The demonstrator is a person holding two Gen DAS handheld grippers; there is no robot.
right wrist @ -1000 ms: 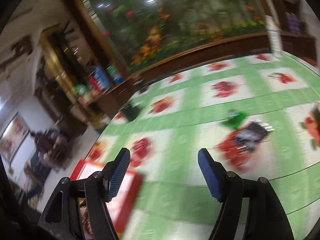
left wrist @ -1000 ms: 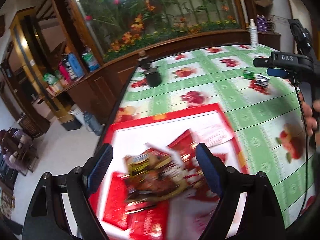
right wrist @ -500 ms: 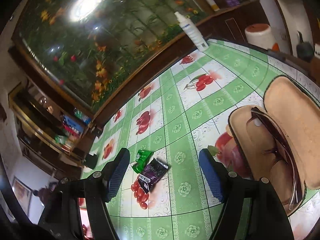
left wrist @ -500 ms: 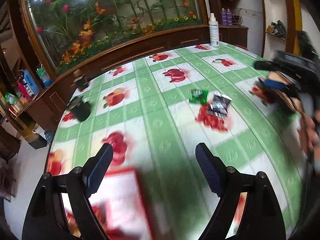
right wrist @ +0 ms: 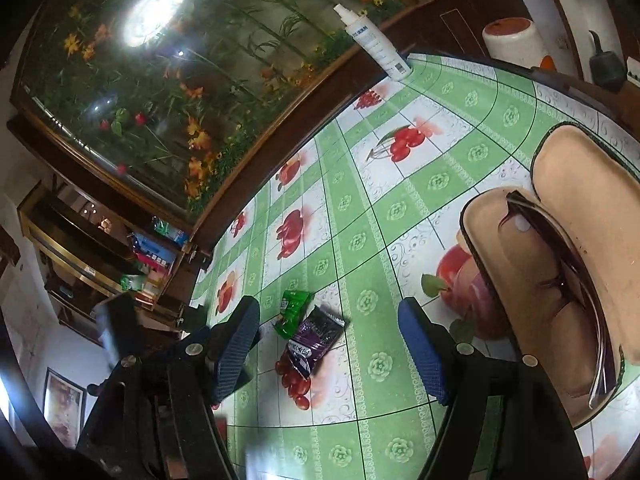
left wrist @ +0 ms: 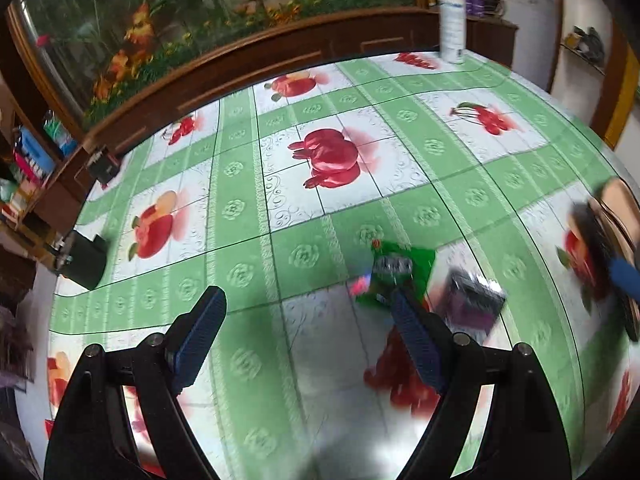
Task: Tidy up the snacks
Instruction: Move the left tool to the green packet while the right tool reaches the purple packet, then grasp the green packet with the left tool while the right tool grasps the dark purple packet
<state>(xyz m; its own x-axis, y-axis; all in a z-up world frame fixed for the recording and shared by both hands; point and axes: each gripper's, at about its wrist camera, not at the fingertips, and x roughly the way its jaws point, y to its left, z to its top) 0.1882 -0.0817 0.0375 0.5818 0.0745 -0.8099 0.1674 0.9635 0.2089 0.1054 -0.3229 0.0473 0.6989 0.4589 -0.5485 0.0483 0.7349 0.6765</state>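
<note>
Blue ribbed pads line both tools, and each tool stands with its fingers spread wide and nothing between them. From the left wrist view, the left tool [left wrist: 308, 332] hangs over the green-and-white fruit-print tabletop [left wrist: 280, 208], with its right finger just overlapping the near edge of a green snack packet [left wrist: 400, 268]; a purple snack packet [left wrist: 474, 300] lies just beside that one, both blurred. From the right wrist view, the right tool [right wrist: 328, 344] frames the same pair: the green snack packet [right wrist: 294, 306] sits farther off and the purple snack packet [right wrist: 316, 336] nearer, their corners touching, both flat on the cloth between the fingers. To the right of that tool, near it, an open glasses case [right wrist: 568, 248] with spectacles inside takes up the tabletop's right side. Wide bare cloth runs beyond the packets toward the far edge, where a white spray bottle [right wrist: 374, 42] stands upright near the wooden ledge. At the left edge in the left wrist view a dark box [left wrist: 86, 260] sits close to the rim.
</note>
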